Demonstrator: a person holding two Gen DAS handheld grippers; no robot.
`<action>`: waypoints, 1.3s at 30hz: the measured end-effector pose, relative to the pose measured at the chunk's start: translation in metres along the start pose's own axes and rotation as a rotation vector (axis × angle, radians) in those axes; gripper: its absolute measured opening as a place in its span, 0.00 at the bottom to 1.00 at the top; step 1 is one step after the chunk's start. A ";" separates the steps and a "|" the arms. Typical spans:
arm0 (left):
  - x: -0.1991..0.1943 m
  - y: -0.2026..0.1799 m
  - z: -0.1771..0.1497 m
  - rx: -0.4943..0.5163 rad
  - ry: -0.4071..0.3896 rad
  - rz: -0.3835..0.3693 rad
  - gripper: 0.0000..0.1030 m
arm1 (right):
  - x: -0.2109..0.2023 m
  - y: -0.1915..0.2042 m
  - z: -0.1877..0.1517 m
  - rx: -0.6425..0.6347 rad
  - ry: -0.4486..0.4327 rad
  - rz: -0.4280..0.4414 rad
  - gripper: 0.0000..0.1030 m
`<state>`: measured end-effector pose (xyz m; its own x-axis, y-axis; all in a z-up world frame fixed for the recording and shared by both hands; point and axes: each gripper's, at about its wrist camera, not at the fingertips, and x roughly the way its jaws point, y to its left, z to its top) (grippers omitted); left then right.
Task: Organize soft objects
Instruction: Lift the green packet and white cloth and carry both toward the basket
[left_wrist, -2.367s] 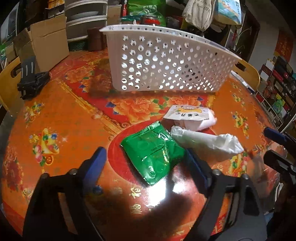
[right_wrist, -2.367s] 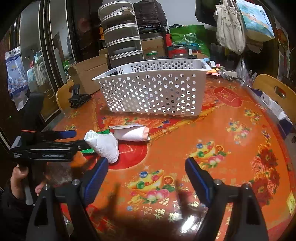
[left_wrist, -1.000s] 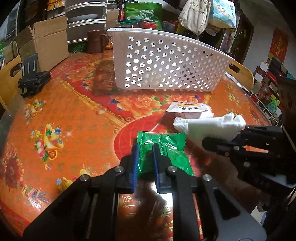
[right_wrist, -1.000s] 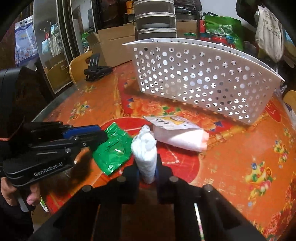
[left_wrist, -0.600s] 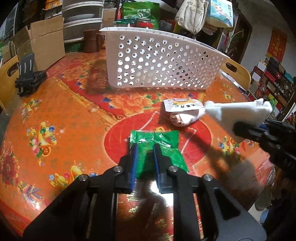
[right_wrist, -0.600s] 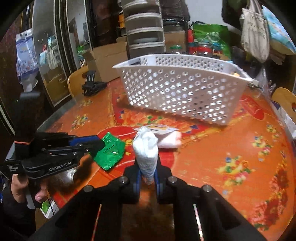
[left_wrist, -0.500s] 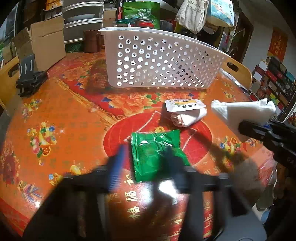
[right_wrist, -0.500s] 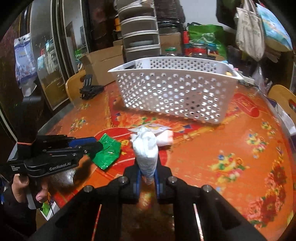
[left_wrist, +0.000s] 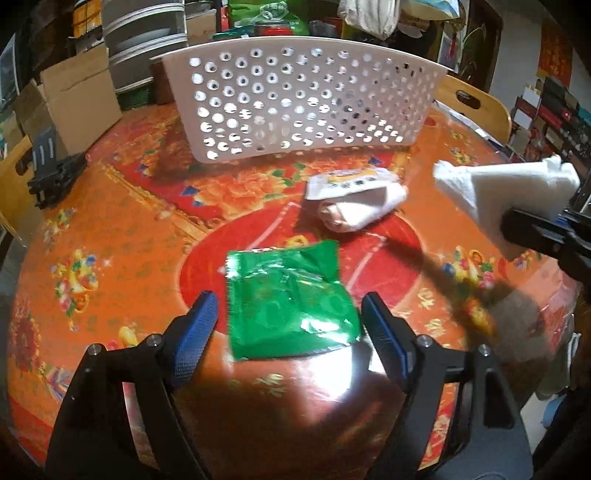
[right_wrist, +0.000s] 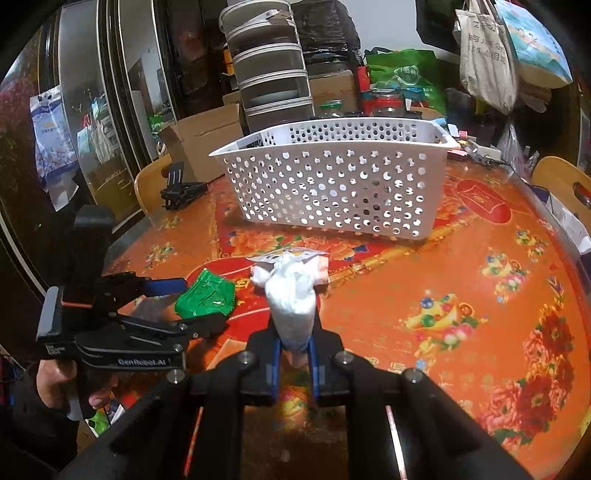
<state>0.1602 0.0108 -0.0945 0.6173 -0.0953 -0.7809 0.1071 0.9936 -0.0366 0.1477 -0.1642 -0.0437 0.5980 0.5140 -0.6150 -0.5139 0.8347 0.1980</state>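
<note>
Left wrist view: the left gripper (left_wrist: 288, 314) hangs with jaws spread wide on either side of a green foil packet (left_wrist: 288, 299) lying on the orange floral tablecloth (left_wrist: 110, 229), in front of the white perforated basket (left_wrist: 299, 96). A pink-and-white soft pack (left_wrist: 354, 203) lies between packet and basket. Right of the packet, the right gripper (right_wrist: 293, 354) is clamped on a white wrapped bundle (right_wrist: 291, 299), held above the cloth.

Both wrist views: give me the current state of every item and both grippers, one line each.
Left gripper: open, straddling the green packet.
Right gripper: shut on the white bundle.
White bundle: lifted off the table.
Green packet: flat on the table, ungripped.
Pink-and-white pack: lying on the table.
White basket: upright on the table.
</note>
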 end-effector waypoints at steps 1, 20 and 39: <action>-0.002 -0.002 -0.001 0.004 -0.006 -0.003 0.67 | 0.000 -0.001 -0.001 0.001 -0.001 0.002 0.10; -0.033 -0.010 -0.002 0.014 -0.123 -0.075 0.05 | -0.014 -0.003 -0.001 0.015 -0.031 -0.006 0.10; -0.093 -0.004 0.042 0.022 -0.259 -0.072 0.05 | -0.038 0.001 0.030 -0.021 -0.093 -0.065 0.10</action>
<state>0.1349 0.0134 0.0049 0.7859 -0.1806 -0.5914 0.1729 0.9824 -0.0703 0.1429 -0.1772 0.0030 0.6847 0.4759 -0.5520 -0.4841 0.8631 0.1437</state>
